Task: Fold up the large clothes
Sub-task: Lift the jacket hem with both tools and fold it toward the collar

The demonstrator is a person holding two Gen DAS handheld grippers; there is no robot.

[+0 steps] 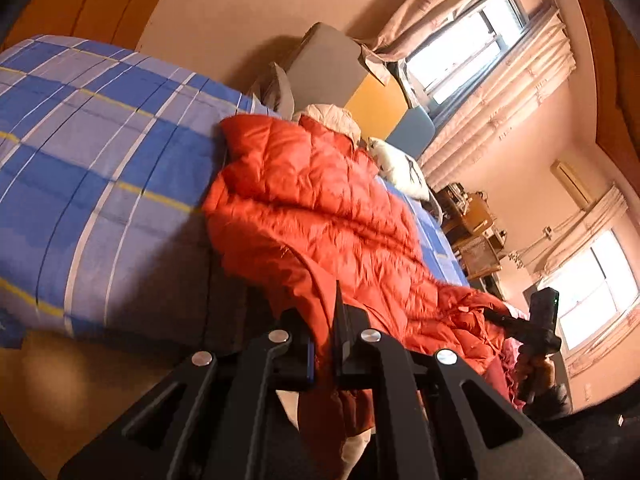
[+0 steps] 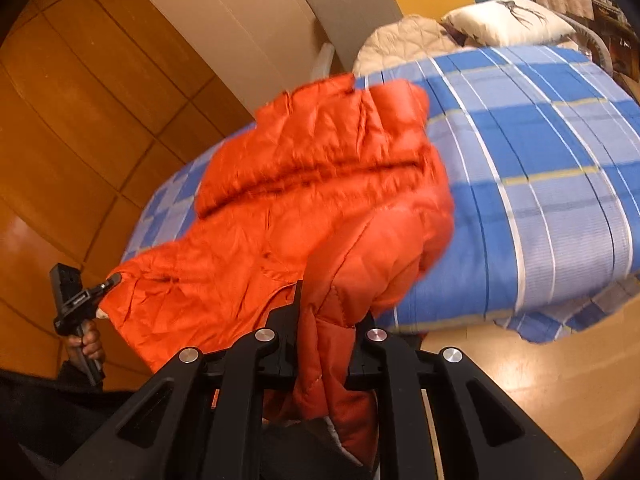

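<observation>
Left wrist view: on the left lies the bed (image 1: 100, 168) with its blue checked cover. In the middle a big orange puffy jacket (image 1: 320, 208) is spread over the bed edge and hangs down toward the camera. At the bottom the left gripper (image 1: 325, 344) pinches a fold of the jacket, with its two fingers close together and the cloth between them. Behind the jacket sit a beige quilted thing (image 1: 332, 114) and a white pillow (image 1: 400, 168). A grey box (image 1: 328, 64) stands by the wall. Further right are windows with pale curtains (image 1: 500, 92). Low on the right the right gripper (image 1: 496, 316) holds the far corner of the jacket.

In the right wrist view, the far left shows the wooden floor (image 2: 60, 140). Low on the left a hand (image 2: 86, 346) holds the left gripper (image 2: 112, 280), whose tip grips the jacket's corner. The orange jacket (image 2: 320, 184) fills the middle, lifted partly off the bed and a bit blurry. At the bottom the right gripper (image 2: 326, 320) squeezes a thick fold of it, with the fingers narrow around the cloth. To the right the blue checked bed (image 2: 540, 184) stretches away. At the top right are the beige quilted thing (image 2: 404, 40) and the white pillow (image 2: 508, 20).
</observation>
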